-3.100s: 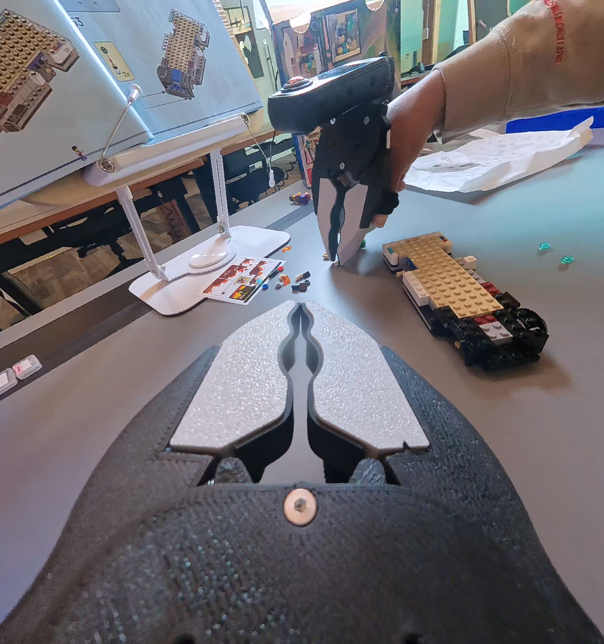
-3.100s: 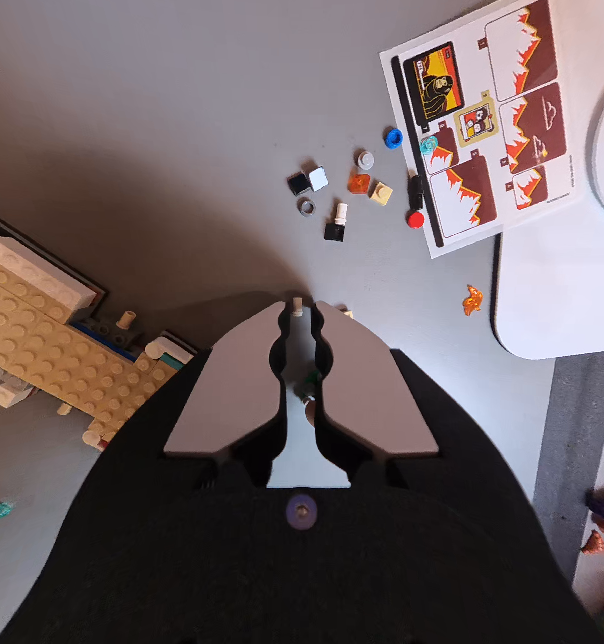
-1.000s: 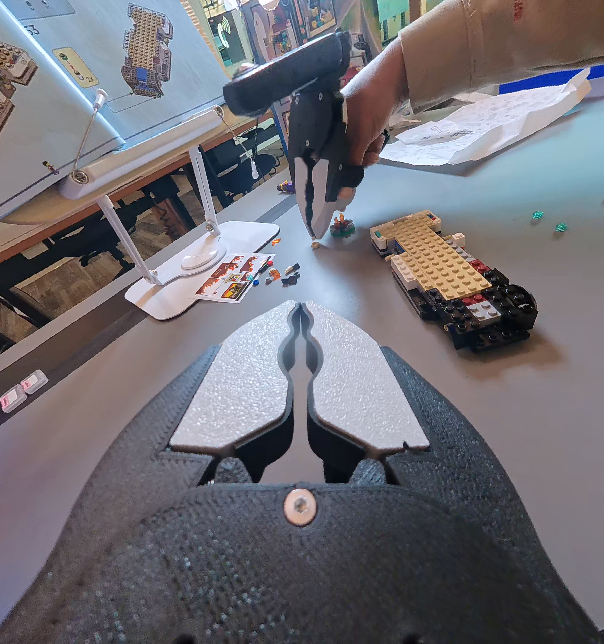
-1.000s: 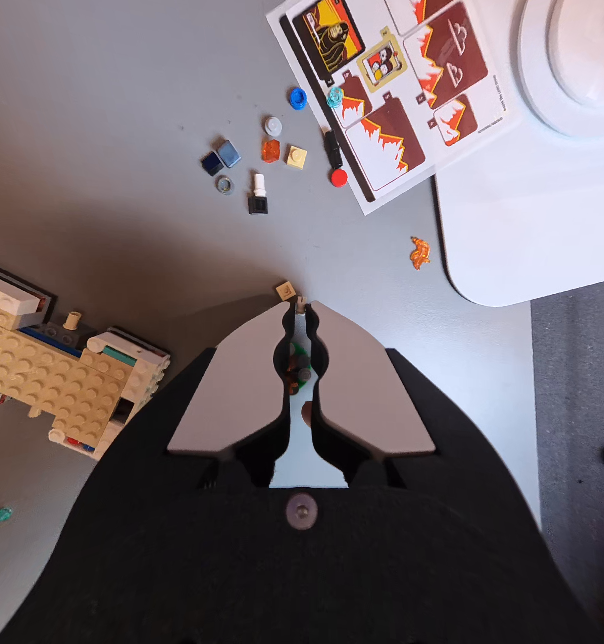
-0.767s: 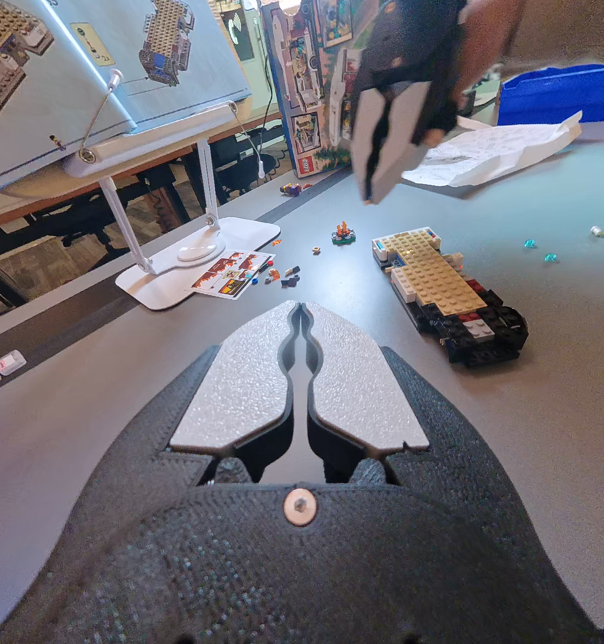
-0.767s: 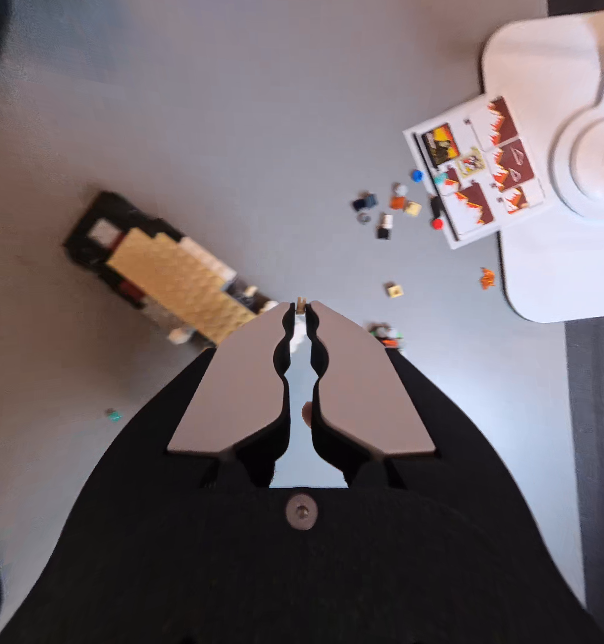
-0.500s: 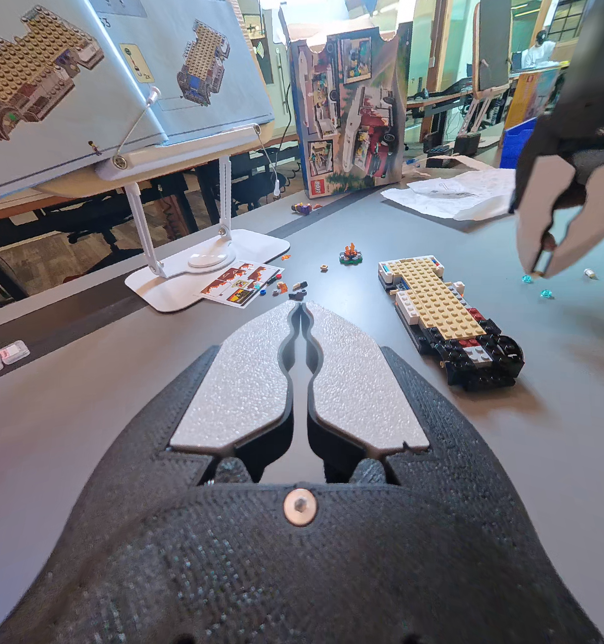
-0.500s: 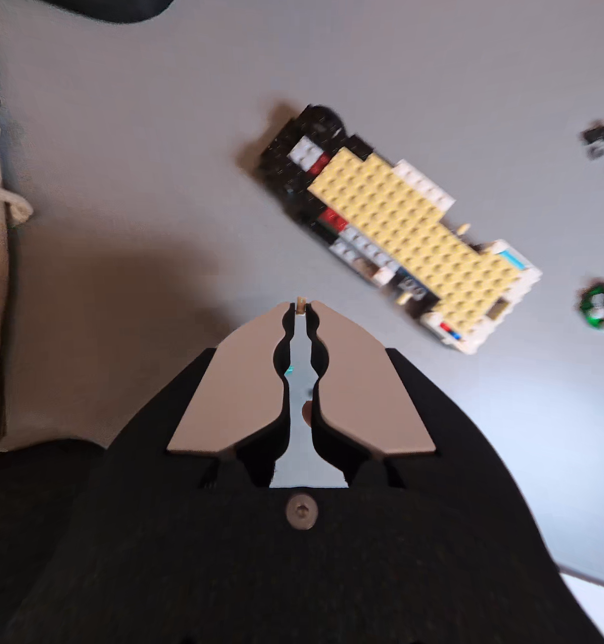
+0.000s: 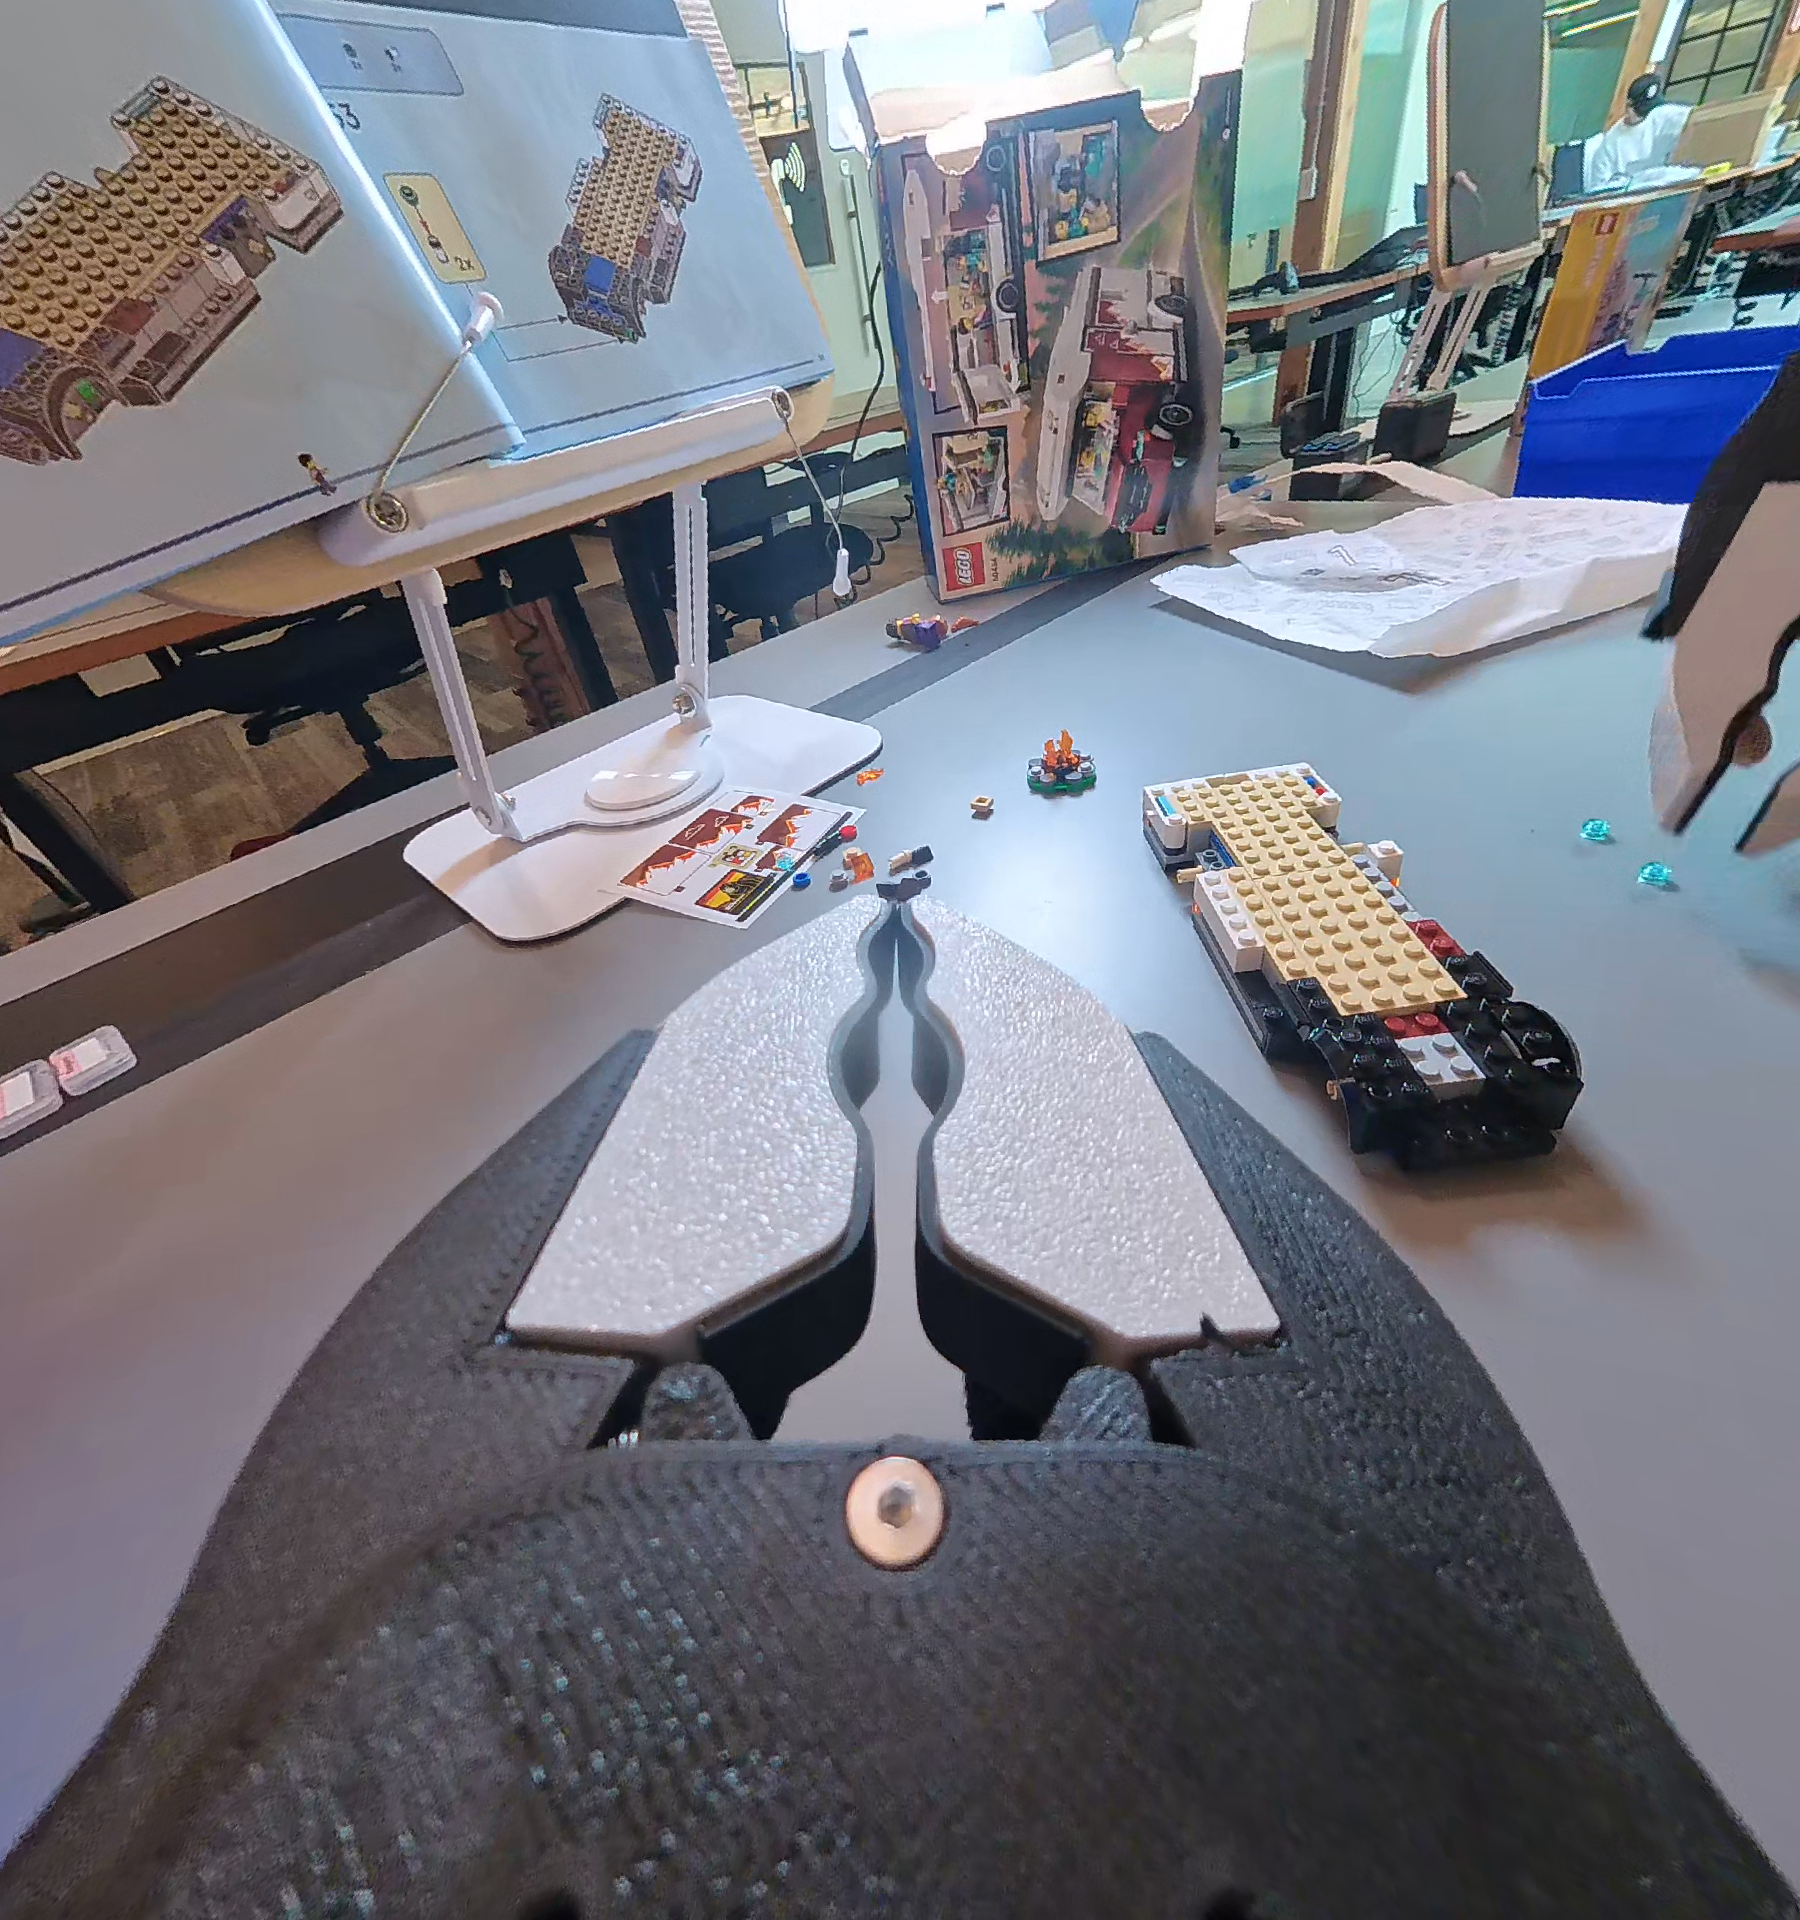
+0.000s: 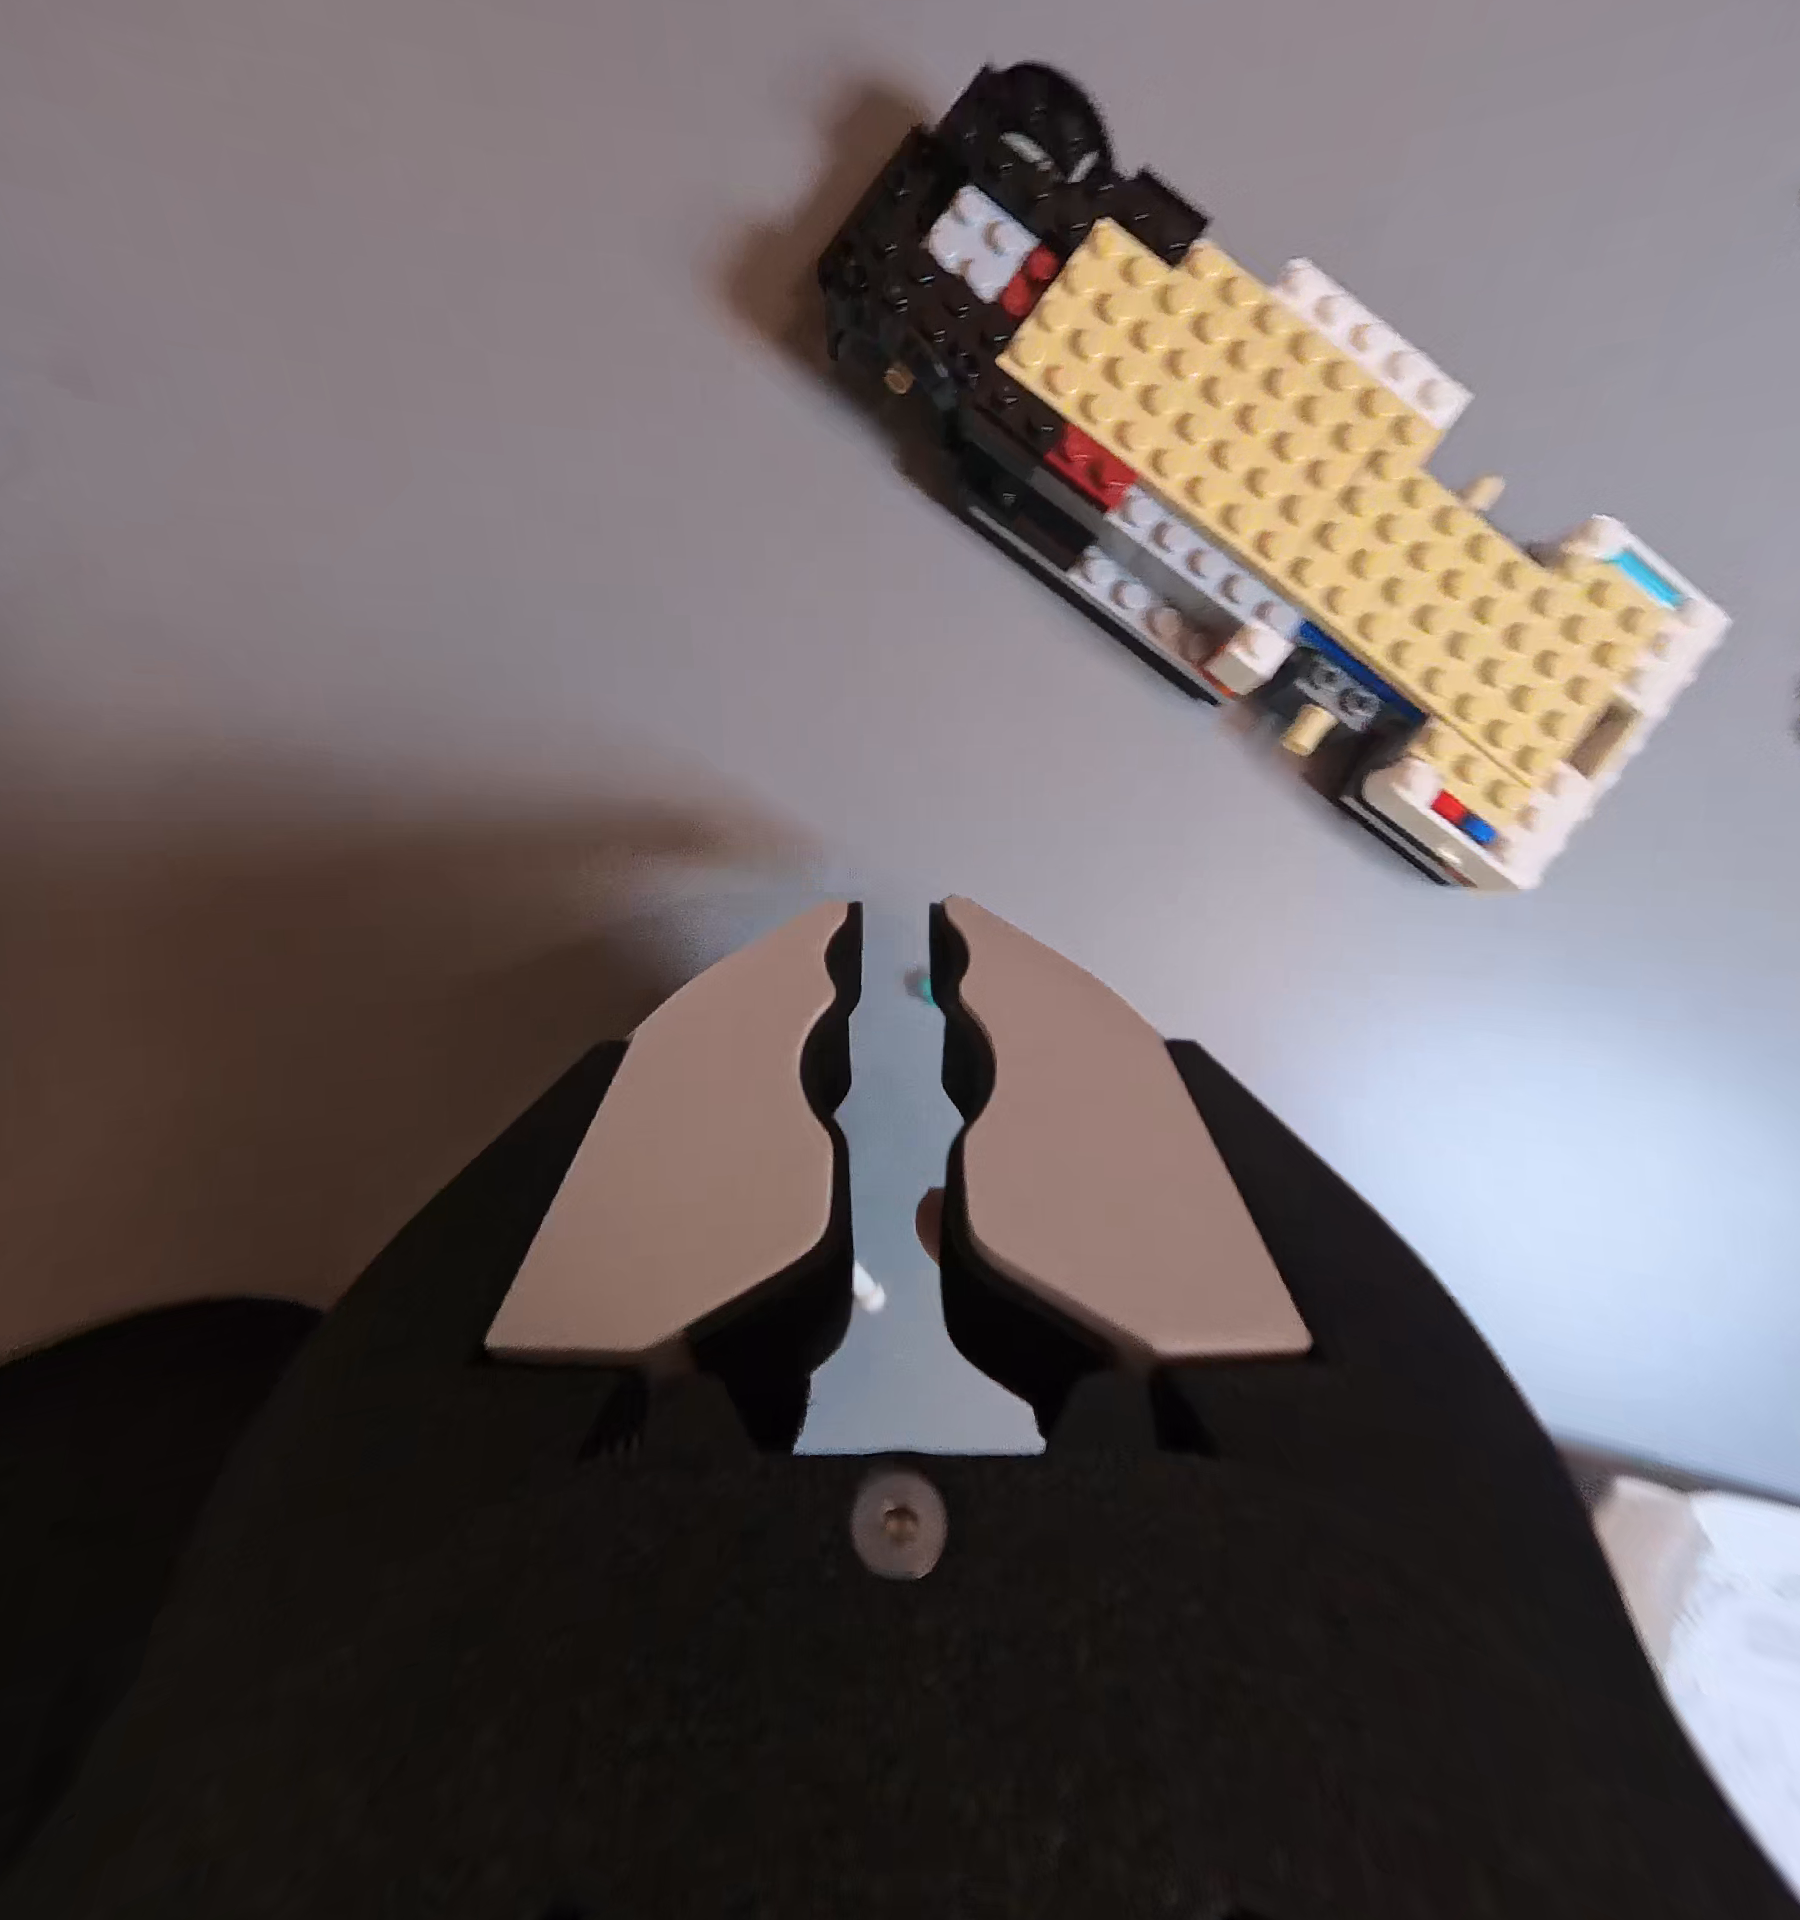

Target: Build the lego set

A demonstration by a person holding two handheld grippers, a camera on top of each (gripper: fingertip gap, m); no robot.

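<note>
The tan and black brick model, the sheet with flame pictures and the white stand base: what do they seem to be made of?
The brick model looks like hard moulded plastic, glossy, with rows of studs. The sheet with flame pictures seems thin printed paper or sticker film, lying flat. The white stand base looks smooth and matt, plastic or painted metal; the pictures leave that open.

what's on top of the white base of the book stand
A printed sticker sheet overlaps the near edge of the white base, and the stand's two white legs rise from it beside a raised oval disc. Whatever lies beneath the sheet is hidden.
</note>
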